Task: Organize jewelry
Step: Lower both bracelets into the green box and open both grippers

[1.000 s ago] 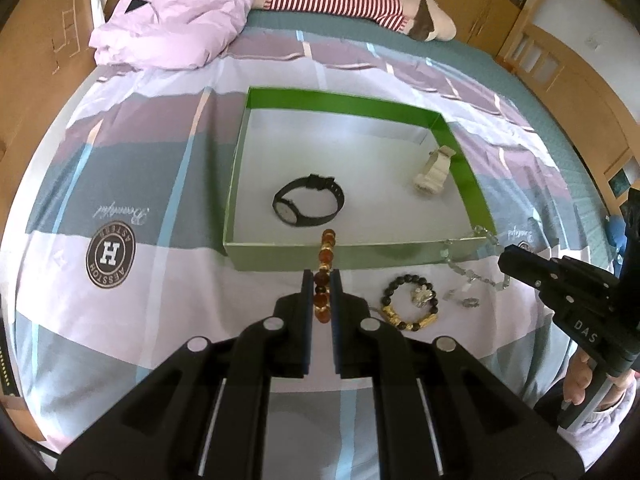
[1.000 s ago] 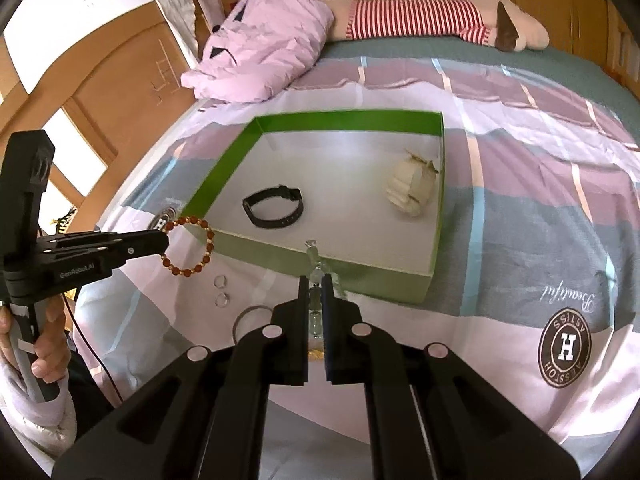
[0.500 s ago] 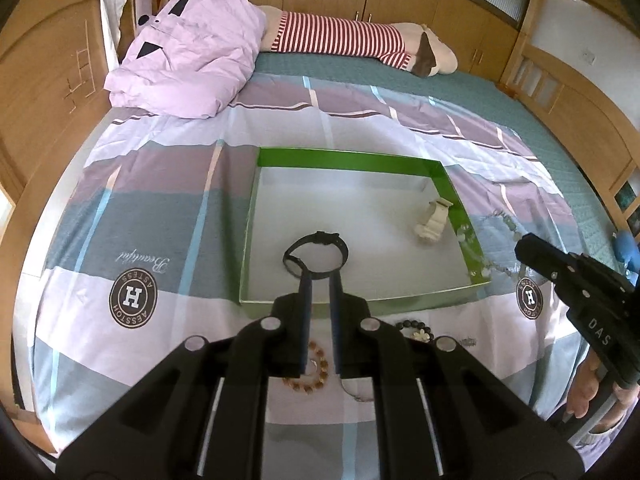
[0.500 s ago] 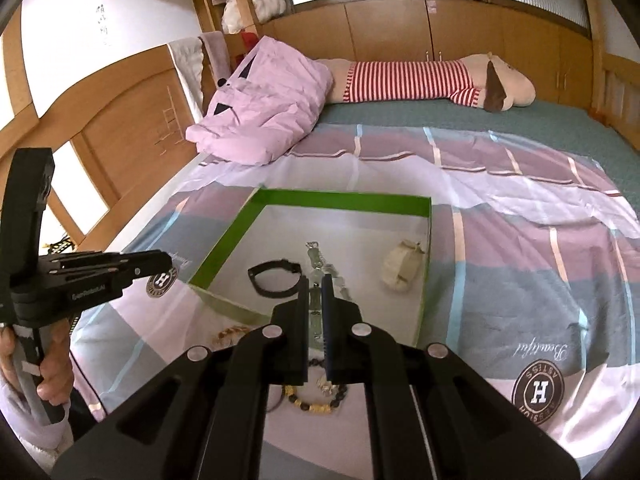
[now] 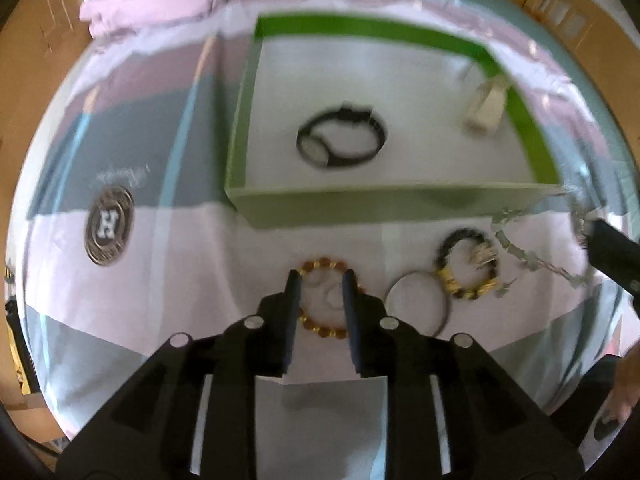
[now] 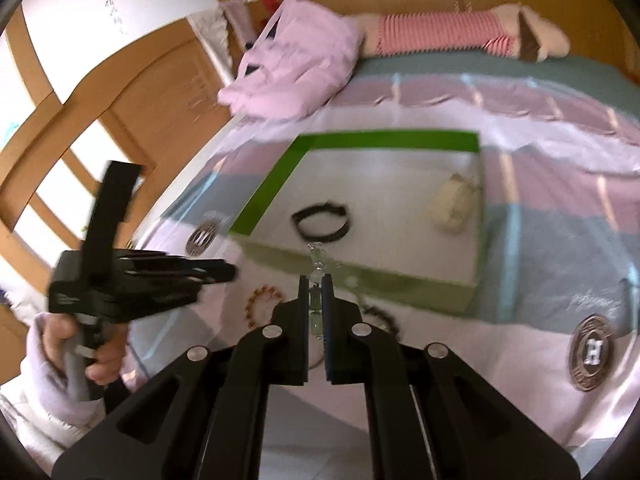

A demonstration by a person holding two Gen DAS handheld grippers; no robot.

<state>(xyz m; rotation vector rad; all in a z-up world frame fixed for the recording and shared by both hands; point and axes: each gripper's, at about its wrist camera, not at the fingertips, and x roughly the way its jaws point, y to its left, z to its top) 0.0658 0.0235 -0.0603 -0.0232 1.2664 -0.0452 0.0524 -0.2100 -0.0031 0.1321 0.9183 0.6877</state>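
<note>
1 second ago my left gripper [image 5: 319,280] pinched the amber bead bracelet [image 5: 325,303] in the air in front of the green tray [image 5: 360,205]. Now its jaws are spread, and the bracelet lies flat on the bedspread [image 5: 200,272] beneath them, short of the tray's near wall. So that piece has slipped or been let go before reaching the tray, and I judge it needs picking up again.

My right gripper [image 6: 315,288] has its jaws pressed together on the silver chain [image 6: 317,258], which sticks up between them; in the left view the rest of it trails from the tray's near right corner across the bedspread. It has not landed in the tray.

Inside the tray sit 2 pieces: the black watch [image 5: 340,142] near the middle and a cream bracelet [image 5: 486,106] against the right wall. Outside it, right of the amber beads, lie a thin silver bangle [image 5: 416,304] and a black-and-gold bead bracelet [image 5: 468,266], touching or nearly so.

The surface is soft, a striped bedspread in pink, grey and white with a round H emblem [image 5: 108,226]. A pink quilt [image 6: 296,64] is bunched at the head of the bed beside a striped plush toy [image 6: 460,36], with wooden panelling [image 6: 120,92] around.
</note>
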